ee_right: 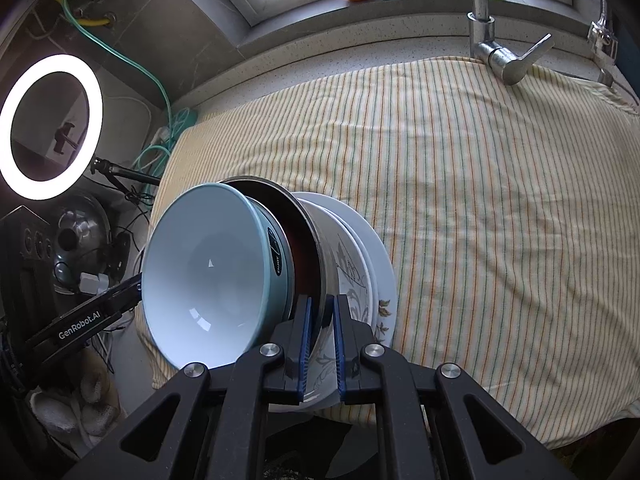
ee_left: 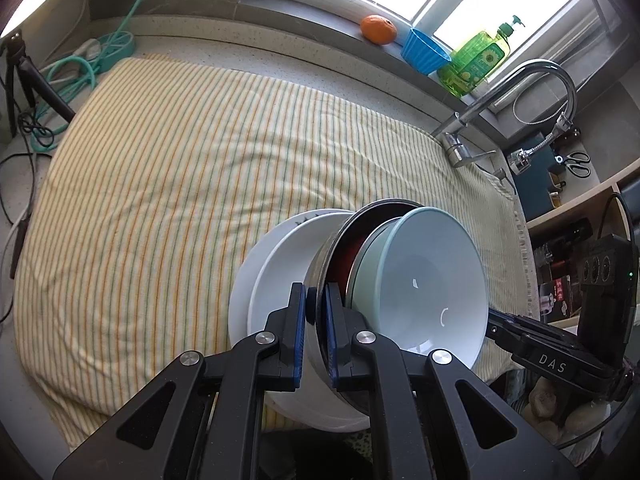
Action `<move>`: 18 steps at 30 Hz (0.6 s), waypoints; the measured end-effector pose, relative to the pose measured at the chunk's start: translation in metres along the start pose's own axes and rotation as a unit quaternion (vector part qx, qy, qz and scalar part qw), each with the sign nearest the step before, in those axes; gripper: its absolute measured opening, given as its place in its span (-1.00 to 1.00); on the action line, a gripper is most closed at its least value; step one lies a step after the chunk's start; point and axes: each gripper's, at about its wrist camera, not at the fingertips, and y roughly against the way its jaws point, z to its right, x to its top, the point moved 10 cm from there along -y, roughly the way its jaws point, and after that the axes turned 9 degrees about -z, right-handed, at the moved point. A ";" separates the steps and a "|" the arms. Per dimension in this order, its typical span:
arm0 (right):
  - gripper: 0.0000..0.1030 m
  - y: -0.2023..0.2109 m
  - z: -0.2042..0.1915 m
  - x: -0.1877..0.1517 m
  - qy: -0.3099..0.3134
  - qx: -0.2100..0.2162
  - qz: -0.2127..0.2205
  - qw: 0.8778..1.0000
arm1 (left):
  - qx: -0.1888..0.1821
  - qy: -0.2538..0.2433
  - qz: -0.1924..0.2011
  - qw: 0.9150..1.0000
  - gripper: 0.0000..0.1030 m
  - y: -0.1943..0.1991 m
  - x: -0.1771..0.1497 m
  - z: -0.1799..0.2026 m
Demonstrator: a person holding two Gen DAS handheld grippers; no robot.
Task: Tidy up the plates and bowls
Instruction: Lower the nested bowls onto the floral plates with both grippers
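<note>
Left gripper (ee_left: 316, 320): black arms fill the lower frame, blue-padded fingers pinching the rim of the steel bowl (ee_left: 320, 280) at the stack's 6 o'clock edge.
Right gripper (ee_right: 320, 322): fingers likewise clamped on the steel bowl (ee_right: 316, 248) rim, on the far side of the same stack.
Striped cloth (ee_left: 180, 180): yellow, green-lined, covering the counter; the stack sits tilted at its near edge in both views.
Stack, left view: white plate (ee_left: 244, 292) and white bowl (ee_left: 276, 268) to the left, steel bowl with a red inside, then pale blue bowl (ee_left: 432, 276) facing the camera at 3 o'clock.
Stack, right view: order mirrored, pale blue bowl (ee_right: 208, 272) at 9 o'clock; only here do the floral plate (ee_right: 352, 276) pattern and a label on the blue bowl's outer wall show.
Ring light (ee_right: 50, 126): lit, at 9 o'clock, right view only.
Faucet (ee_left: 520, 96): whole arc seen in the left view at 2 o'clock; base only in the right.
Sill: green soap bottle (ee_left: 476, 60), blue cup (ee_left: 424, 50), orange (ee_left: 378, 29) near 1 o'clock.
Scissors (ee_left: 578, 162): left view only, at 3 o'clock.
</note>
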 end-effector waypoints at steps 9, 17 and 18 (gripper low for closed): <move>-0.80 -0.006 -0.001 -0.001 -0.001 0.005 -0.007 1.000 | 0.003 0.001 -0.005 1.000 -0.85 -0.002 0.000 -0.003; -0.80 -0.005 0.000 -0.004 -0.003 0.007 -0.010 1.000 | 0.000 0.000 -0.007 1.000 -0.85 -0.003 -0.001 -0.002; -0.80 -0.005 0.000 -0.005 -0.004 0.007 -0.010 1.000 | 0.000 0.000 -0.007 1.000 -0.85 -0.003 -0.001 -0.002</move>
